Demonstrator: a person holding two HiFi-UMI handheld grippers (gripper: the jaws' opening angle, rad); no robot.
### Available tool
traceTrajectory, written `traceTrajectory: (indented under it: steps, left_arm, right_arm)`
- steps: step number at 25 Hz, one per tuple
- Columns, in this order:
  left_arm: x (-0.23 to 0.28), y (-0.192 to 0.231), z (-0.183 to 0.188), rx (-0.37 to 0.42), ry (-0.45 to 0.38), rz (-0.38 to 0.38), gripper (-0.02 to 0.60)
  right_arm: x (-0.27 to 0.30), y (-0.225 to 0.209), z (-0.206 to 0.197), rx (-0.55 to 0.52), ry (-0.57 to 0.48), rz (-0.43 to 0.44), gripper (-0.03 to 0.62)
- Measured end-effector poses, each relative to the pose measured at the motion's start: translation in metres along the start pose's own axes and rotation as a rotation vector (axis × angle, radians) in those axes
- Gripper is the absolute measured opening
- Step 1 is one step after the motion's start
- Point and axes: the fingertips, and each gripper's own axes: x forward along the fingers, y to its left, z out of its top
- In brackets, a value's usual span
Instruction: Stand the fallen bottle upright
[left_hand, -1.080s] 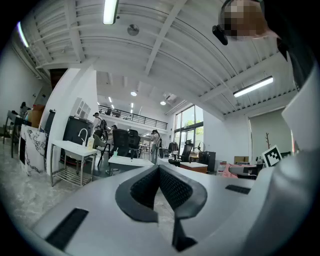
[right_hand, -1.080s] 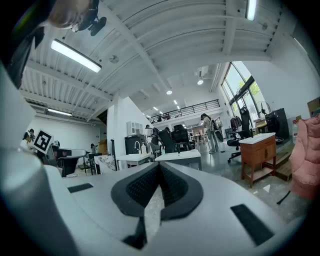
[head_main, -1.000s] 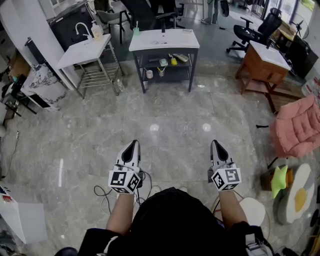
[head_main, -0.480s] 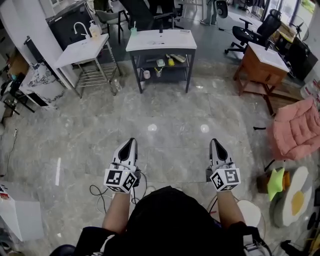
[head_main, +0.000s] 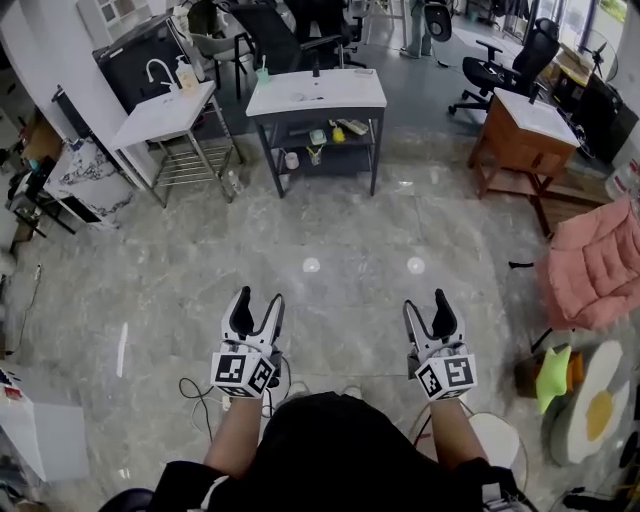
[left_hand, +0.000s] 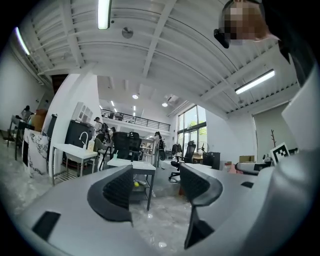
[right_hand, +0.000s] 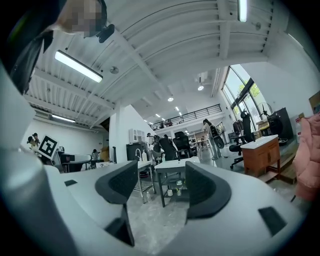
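Note:
Both grippers are held level above the marble floor, far short of a grey table with a white top (head_main: 315, 92). Small things stand on that top and on its lower shelf, too small to tell a fallen bottle among them. My left gripper (head_main: 257, 300) is open; its jaws have just been opening with nothing between them. My right gripper (head_main: 427, 303) is open too, and its jaws have likewise just been opening on nothing. Beyond the spread jaws, the left gripper view shows the table (left_hand: 134, 165), and so does the right gripper view (right_hand: 175, 164).
A white sink stand (head_main: 165, 105) is left of the table. A wooden desk (head_main: 530, 125) and an office chair (head_main: 495, 65) stand at the right. A pink cushioned seat (head_main: 600, 265) is at the right edge. Cables (head_main: 200, 390) lie on the floor by my left hand.
Both grippers' jaws were shut in the earlier frames and now stand apart. Both hands and the view have shifted a little toward the table.

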Motion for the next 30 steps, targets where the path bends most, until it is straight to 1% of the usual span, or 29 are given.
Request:
traceTrajectory:
  steps: [5, 8, 11, 14, 18, 20, 23, 27, 30]
  left_arm:
    - [-0.006, 0.004, -0.006, -0.009, 0.036, 0.021, 0.305]
    - [-0.003, 0.015, -0.012, -0.022, 0.049, 0.035, 0.307]
    - [0.011, 0.025, -0.01, -0.017, 0.048, 0.031, 0.307]
    - [0.036, 0.038, -0.012, -0.022, 0.055, 0.007, 0.312]
    - [0.083, 0.051, -0.012, -0.017, 0.065, -0.06, 0.348]
    - [0.103, 0.061, -0.004, -0.024, 0.046, -0.075, 0.359]
    - [0.13, 0.079, 0.006, -0.041, 0.018, -0.088, 0.359]
    - [0.154, 0.102, 0.008, -0.049, 0.011, -0.1, 0.359]
    - [0.164, 0.136, 0.008, -0.051, 0.014, -0.087, 0.359]
  right_arm:
    - [0.008, 0.001, -0.006, -0.026, 0.019, 0.049, 0.287]
    - [0.018, -0.004, -0.014, -0.008, 0.051, 0.035, 0.287]
    - [0.038, -0.01, -0.014, -0.005, 0.072, 0.014, 0.287]
    - [0.057, -0.018, -0.006, -0.004, 0.057, -0.026, 0.287]
    - [0.085, -0.032, -0.007, 0.003, 0.066, -0.067, 0.287]
    - [0.102, -0.032, -0.005, -0.011, 0.072, -0.07, 0.287]
    - [0.132, -0.029, 0.003, -0.039, 0.063, -0.067, 0.287]
    - [0.175, -0.023, 0.002, -0.06, 0.075, -0.053, 0.287]
    - [0.21, -0.013, -0.006, -0.064, 0.095, -0.041, 0.287]
